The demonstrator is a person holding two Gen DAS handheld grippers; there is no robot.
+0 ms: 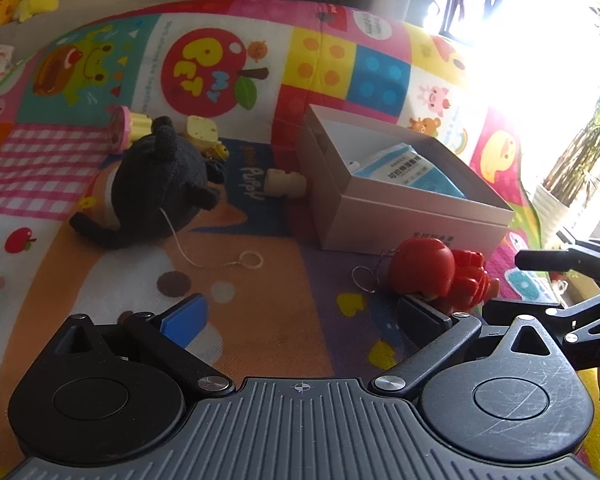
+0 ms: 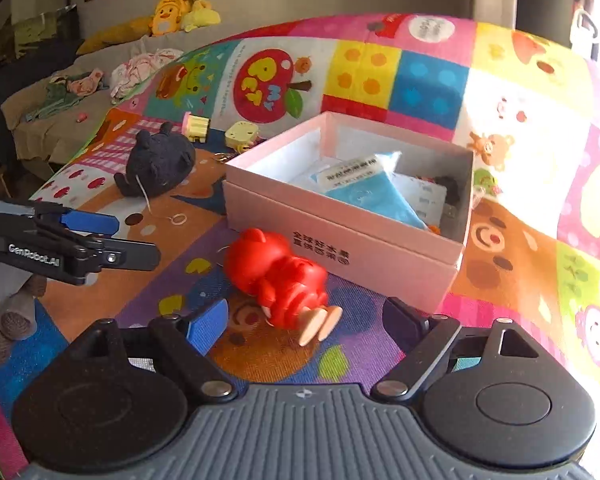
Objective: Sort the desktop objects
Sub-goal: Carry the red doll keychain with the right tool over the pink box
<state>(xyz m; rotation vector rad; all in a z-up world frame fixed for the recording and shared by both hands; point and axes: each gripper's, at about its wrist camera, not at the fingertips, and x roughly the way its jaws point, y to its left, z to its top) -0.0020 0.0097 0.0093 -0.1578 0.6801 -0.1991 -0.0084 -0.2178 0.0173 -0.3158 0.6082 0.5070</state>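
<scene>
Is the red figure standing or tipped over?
Tipped over. The red figure lies on its side on the mat before the box, feet pointing toward the camera.

A red figure (image 1: 440,276) (keyring attached) lies on the mat (image 1: 260,280) just before the pink box (image 1: 404,216).

A colourful cartoon play mat (image 2: 420,80) covers the whole surface, with a red apple picture (image 1: 204,72) and yellow and blue dotted squares on it. Behind the mat stands a sofa (image 2: 52,120) with crumpled clothes (image 2: 140,68) on it and a yellow plush toy (image 2: 172,14) on its back. At the right side a green plant (image 1: 588,148) stands by a very bright window (image 1: 540,20).
</scene>
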